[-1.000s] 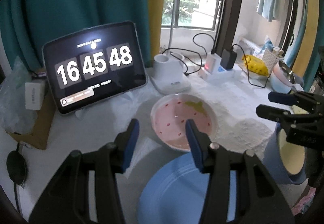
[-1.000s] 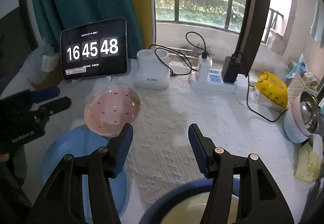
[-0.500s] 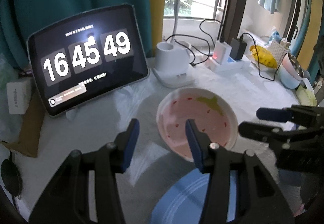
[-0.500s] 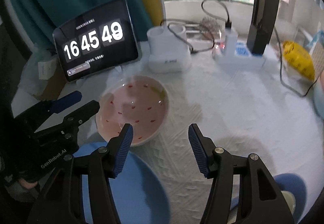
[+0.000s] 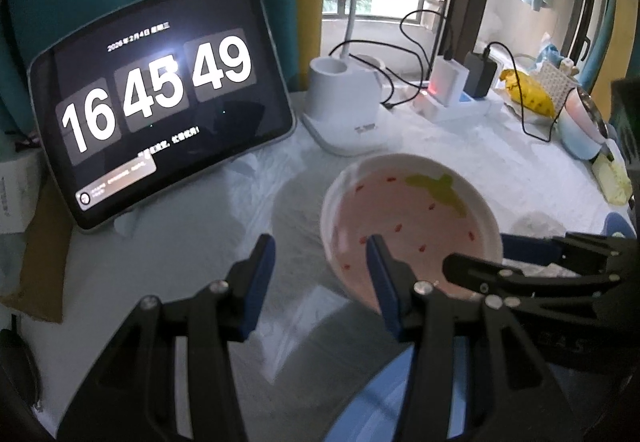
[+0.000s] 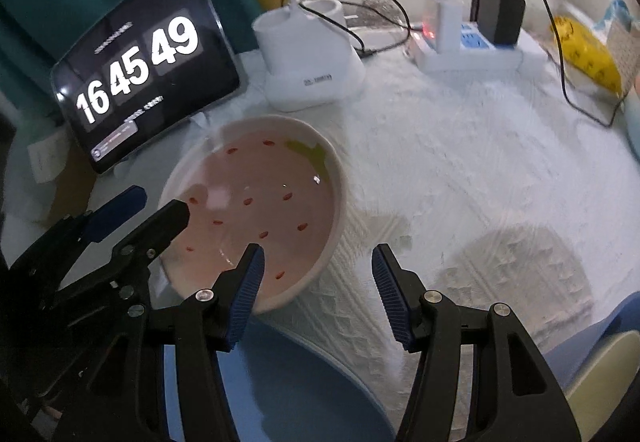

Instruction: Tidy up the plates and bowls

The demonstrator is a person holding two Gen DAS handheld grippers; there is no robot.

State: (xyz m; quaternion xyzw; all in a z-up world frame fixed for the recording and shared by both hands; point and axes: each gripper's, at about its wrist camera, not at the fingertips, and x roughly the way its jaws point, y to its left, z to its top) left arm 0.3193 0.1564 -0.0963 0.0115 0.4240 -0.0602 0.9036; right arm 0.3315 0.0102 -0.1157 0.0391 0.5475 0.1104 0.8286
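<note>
A pink strawberry-pattern bowl (image 5: pixel 412 218) with a white rim sits on the white cloth; it also shows in the right wrist view (image 6: pixel 260 218). A blue plate (image 6: pixel 296 390) lies just in front of it, also low in the left wrist view (image 5: pixel 384 406). My left gripper (image 5: pixel 320 266) is open, its right finger over the bowl's near left rim. My right gripper (image 6: pixel 316 282) is open, its left finger over the bowl's near right rim. A blue bowl with a cream inside (image 6: pixel 596 370) sits at the lower right.
A tablet clock (image 5: pixel 160 102) leans at the back left. A white lamp base (image 5: pixel 344 110), a power strip with chargers (image 5: pixel 460 98) and cables stand behind the bowl. A yellow bag (image 5: pixel 528 94) and a pink-blue pot (image 5: pixel 580 126) sit at the far right.
Both grippers have moved forward and closed in on the pink bowl from either side. The right gripper has left the blue-and-cream bowl behind. Both stay open.
</note>
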